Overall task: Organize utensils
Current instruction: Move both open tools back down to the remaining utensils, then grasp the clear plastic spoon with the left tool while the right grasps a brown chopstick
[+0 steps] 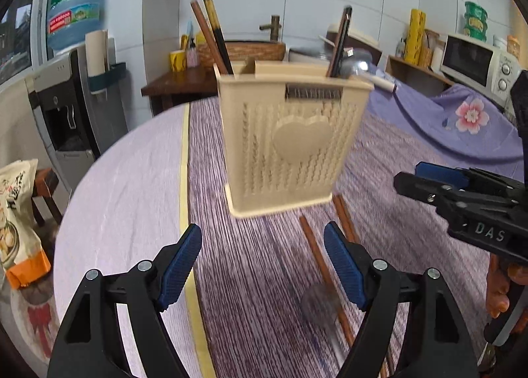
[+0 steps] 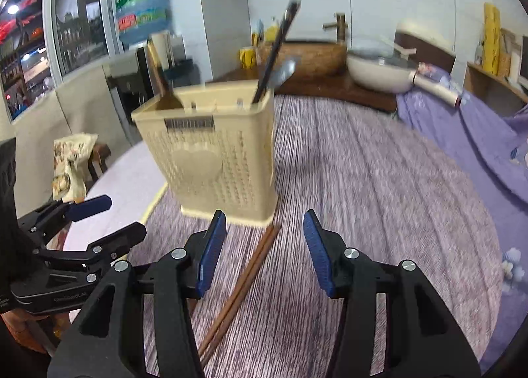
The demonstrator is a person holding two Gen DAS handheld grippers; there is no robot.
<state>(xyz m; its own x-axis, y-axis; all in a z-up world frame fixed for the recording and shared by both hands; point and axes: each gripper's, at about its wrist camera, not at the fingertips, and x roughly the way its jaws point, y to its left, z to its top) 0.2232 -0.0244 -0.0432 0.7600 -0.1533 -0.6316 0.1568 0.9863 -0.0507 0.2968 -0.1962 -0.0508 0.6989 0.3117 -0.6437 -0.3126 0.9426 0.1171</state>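
Chopsticks [image 2: 244,282] lie lengthwise toward the holder [image 2: 211,150], between the right hand-held gripper's [image 2: 264,252] parted jaws.

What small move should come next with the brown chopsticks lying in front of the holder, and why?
Probably lower the right hand-held gripper onto the brown chopsticks. They lie loose on the purple cloth, right between its open, empty fingers, while other utensils already stand in the beige holder. The left hand-held gripper is open too, but the pair lies off to its right.
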